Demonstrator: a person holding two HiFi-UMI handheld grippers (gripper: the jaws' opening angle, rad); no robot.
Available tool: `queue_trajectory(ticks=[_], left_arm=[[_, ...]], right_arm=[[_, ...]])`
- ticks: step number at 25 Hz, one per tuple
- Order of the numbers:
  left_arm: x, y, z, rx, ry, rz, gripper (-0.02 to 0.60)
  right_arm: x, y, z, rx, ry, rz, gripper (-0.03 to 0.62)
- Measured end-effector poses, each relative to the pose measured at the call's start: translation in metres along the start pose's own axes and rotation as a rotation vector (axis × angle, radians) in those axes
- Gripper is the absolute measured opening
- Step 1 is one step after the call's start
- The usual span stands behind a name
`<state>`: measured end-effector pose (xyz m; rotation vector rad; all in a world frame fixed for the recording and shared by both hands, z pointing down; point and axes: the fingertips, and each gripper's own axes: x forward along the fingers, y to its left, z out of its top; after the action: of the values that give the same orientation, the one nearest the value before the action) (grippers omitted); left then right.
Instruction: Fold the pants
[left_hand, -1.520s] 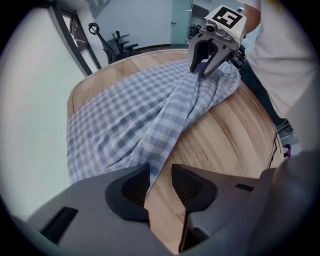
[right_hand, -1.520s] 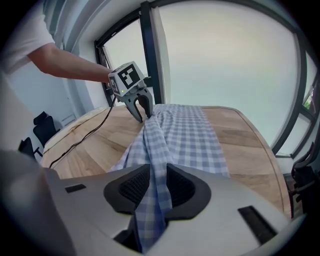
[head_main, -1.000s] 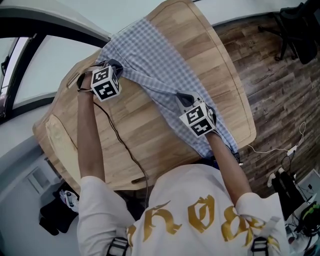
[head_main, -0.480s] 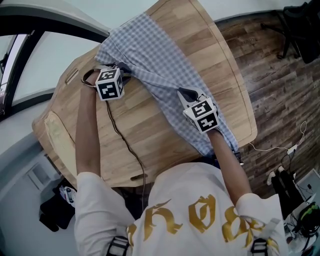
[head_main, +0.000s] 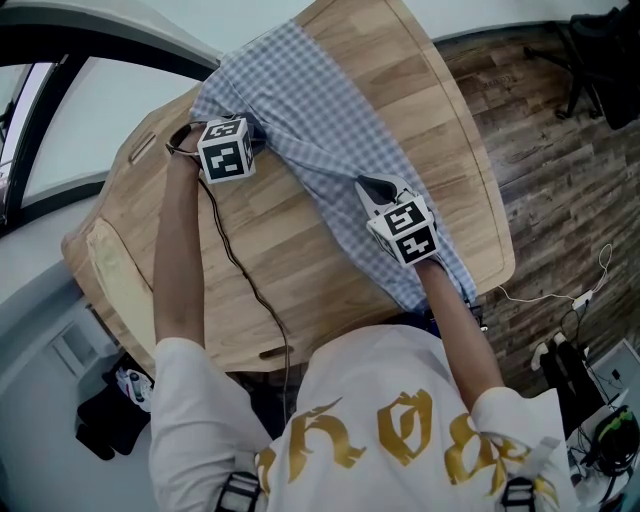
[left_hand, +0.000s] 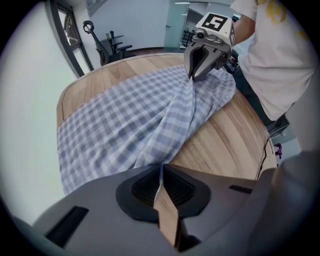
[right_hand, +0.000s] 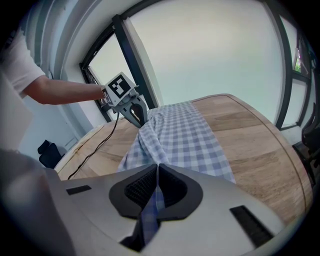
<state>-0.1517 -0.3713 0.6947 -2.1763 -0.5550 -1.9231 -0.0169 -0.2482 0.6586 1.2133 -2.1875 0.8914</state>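
Observation:
Blue-and-white checked pants (head_main: 330, 120) lie lengthwise on the wooden table (head_main: 300, 270). My left gripper (head_main: 245, 135) points straight down at their left edge. Its jaws have just been opening a little, and a thin edge of the pants (left_hand: 125, 120) still sits pinched at the tips of my left gripper (left_hand: 161, 167). My right gripper (head_main: 376, 190) is shut on a fold of the cloth nearer the person. In the right gripper view the checked cloth (right_hand: 185, 135) fills the slit of my right gripper (right_hand: 157, 167). A raised ridge of cloth runs between the two grippers.
A black cable (head_main: 240, 270) trails from the left gripper across the table toward the person. The table's rounded edge (head_main: 500, 240) is close on the right, with wood-look floor (head_main: 560, 150) and a chair base (head_main: 595, 50) beyond. Window frames stand behind the table.
My left gripper has shifted right and away from the person, lower onto the pants' left edge. The right gripper has stayed put.

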Motion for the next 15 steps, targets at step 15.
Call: queue_trajectory(ticks=[15], left_arm=[[-0.063,0.045,0.017,0.019,-0.005,0.216,0.041]], right_arm=[[-0.023,0.006,0.026,0.101,-0.097,0.036,0.032]])
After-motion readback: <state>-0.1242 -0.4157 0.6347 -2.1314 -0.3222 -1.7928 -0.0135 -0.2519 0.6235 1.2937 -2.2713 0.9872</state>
